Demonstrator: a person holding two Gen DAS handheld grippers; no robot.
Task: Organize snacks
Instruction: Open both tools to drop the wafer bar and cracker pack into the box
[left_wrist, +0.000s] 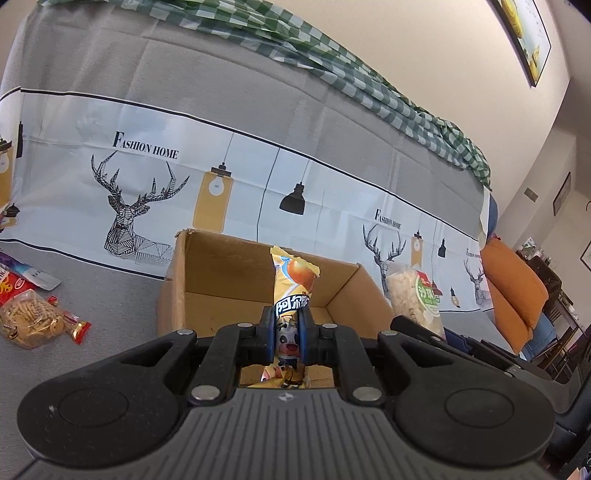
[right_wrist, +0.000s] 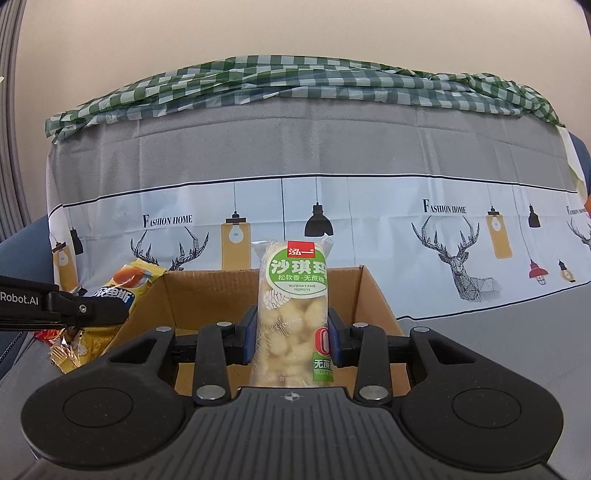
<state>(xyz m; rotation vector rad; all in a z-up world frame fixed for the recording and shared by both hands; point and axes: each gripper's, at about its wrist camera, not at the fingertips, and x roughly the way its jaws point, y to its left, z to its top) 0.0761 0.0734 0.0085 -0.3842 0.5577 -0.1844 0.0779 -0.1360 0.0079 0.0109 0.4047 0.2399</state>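
Both snacks are up in the air over the open brown cardboard box (left_wrist: 258, 295). The left hand-held gripper (left_wrist: 288, 334) is clamped on a long yellow-orange candy packet with a cartoon cow on it (left_wrist: 293, 284), blue pads pressing its lower half from both sides, the packet standing upright above the box's near edge. The right hand-held gripper (right_wrist: 291, 332) is clamped on a clear plastic pack of pale puffed rice cake with a round green label (right_wrist: 293, 306), also held upright, with the box's interior showing behind and below it.

From the right-hand view, the left gripper's black arm (right_wrist: 62, 306) reaches in from the left edge with the yellow packet (right_wrist: 122, 288) at the box's left corner. From the left-hand view, the clear pack (left_wrist: 415, 299) sits just off the box's right wall.

The box rests on a grey cloth-covered sofa seat (left_wrist: 110, 295). Well to the left of it lies a clear bag of small tan biscuits (left_wrist: 33, 319) with a few red-wrapped sweets (left_wrist: 79, 326) beside it. Behind everything hangs a white cover printed with deer heads and lamps (left_wrist: 147, 192), and a green checked cloth (right_wrist: 295, 81) is draped along the sofa's top.
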